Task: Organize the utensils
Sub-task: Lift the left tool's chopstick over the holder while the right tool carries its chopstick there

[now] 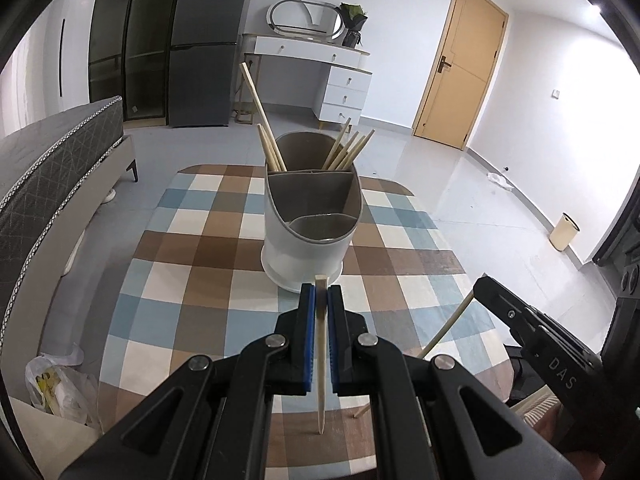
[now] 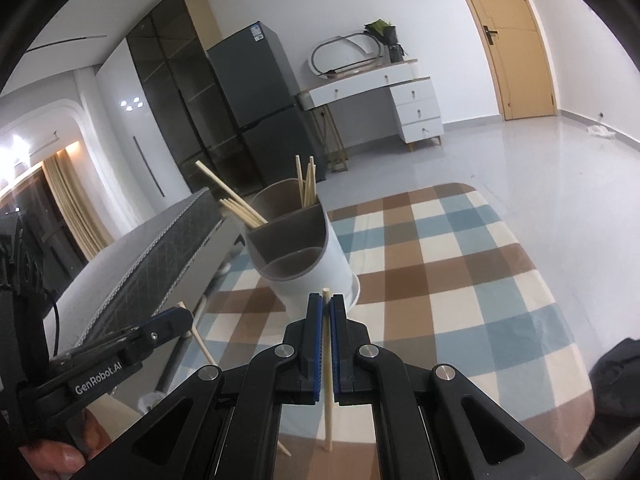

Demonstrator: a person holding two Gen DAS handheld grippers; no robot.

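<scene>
Chopsticks (image 1: 344,152) stand in the far compartment of the white holder (image 1: 308,236), which sits mid-frame in the left wrist view on a checked tablecloth (image 1: 192,280). Its two nearer compartments show only grey lining. At bottom centre, the left gripper (image 1: 320,300) has its blue-padded jaws pressed together on one chopstick (image 1: 321,360), which runs up between them, blunt end poking out just in front of the holder's base. At lower right the right gripper (image 1: 520,320) reaches in with another stick (image 1: 448,328) slanting beneath it. A bed (image 1: 48,172) lies at left, a fridge (image 1: 204,48), white desk (image 1: 320,64) and wooden door (image 1: 460,68) behind.

In the right wrist view, the holder (image 2: 316,264) leans in the middle of the frame, chopsticks (image 2: 308,184) fanning from its back section. The right gripper (image 2: 327,308) at bottom centre is clamped on a thin stick (image 2: 328,392) standing nearly upright between the pads. The left gripper (image 2: 160,328) comes in at lower left, its stick (image 2: 202,342) angled under it. The tablecloth (image 2: 460,264) fills the right half; fridge (image 2: 260,80) and desk (image 2: 380,88) are up top.
</scene>
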